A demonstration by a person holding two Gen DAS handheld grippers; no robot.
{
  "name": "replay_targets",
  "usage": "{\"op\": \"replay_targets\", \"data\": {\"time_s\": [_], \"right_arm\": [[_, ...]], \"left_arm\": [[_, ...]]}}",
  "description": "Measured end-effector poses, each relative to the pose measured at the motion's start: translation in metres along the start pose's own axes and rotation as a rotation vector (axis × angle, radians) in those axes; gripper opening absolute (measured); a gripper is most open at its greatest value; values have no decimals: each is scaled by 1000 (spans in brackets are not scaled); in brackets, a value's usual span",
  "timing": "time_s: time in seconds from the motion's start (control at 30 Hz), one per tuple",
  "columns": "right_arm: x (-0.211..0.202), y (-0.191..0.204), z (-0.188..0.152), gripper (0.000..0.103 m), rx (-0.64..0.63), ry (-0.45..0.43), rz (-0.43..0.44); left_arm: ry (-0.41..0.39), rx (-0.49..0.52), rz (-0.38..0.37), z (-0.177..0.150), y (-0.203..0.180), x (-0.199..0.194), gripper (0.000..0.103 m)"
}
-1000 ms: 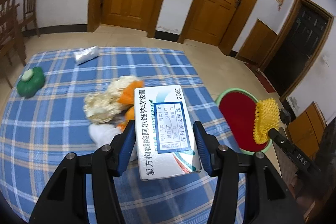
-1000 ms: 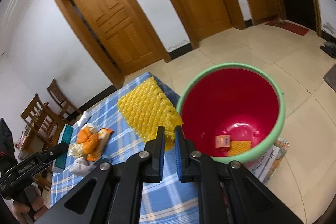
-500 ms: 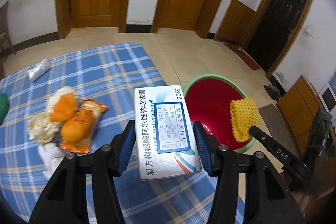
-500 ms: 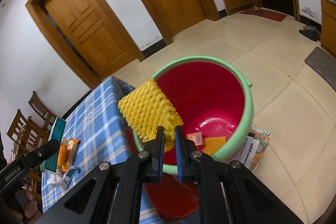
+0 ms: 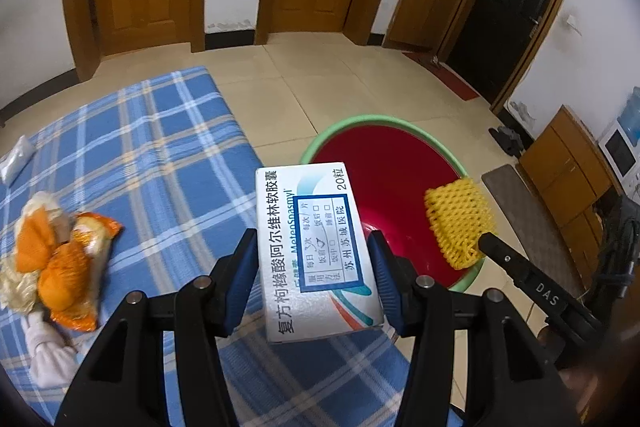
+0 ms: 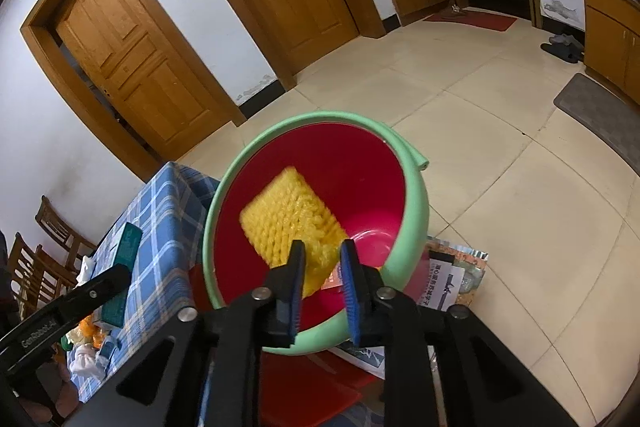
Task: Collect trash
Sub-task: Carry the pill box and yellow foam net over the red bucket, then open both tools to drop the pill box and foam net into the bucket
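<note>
- The yellow foam net [image 6: 294, 217] is over the open mouth of the bucket [image 6: 416, 203], in front of the red inner wall and just ahead of the right gripper [image 6: 322, 269].
- The jaws of the right gripper stand apart with a clear gap; the near end of the net lies in this gap, and I cannot tell if the blue pads touch it.
- In the left wrist view the same net [image 5: 460, 221] is at the tip of the right gripper [image 5: 486, 241], above the near right part of the bucket rim [image 5: 360, 121].
- The medicine box [image 5: 316, 251] is white with blue print and is held flat between the two blue pads of the left gripper [image 5: 314, 267], which is closed on its long sides.
- This box is over the right edge of the table [image 5: 160, 163], beside the bucket, with its far end over the rim.
- The bucket has a green outside and stands on the tiled floor [image 6: 500, 131], close to the table's right edge.
- An orange wrapper pile [image 5: 60, 263] lies near the left edge of the blue checked tablecloth, with a crumpled white tissue [image 5: 48, 355] just in front of it.
- A small clear packet [image 5: 16, 157] lies at the far left edge.
- Printed papers [image 6: 452, 279] lie on the floor, touching the bucket's base.
</note>
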State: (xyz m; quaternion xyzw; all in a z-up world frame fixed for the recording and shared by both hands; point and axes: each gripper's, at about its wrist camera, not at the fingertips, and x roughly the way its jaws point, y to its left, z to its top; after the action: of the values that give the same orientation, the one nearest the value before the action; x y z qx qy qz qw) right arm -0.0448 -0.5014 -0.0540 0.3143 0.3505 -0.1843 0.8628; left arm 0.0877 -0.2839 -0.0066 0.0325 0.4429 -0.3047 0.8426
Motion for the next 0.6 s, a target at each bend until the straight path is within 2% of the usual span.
{"op": "replay_targets", "data": {"time_s": [0.6], "right_arm": [[-5,-21,9,30,65,-27,-6]], "left_arm": [[46,85,-32,11,-36,43,56]]}}
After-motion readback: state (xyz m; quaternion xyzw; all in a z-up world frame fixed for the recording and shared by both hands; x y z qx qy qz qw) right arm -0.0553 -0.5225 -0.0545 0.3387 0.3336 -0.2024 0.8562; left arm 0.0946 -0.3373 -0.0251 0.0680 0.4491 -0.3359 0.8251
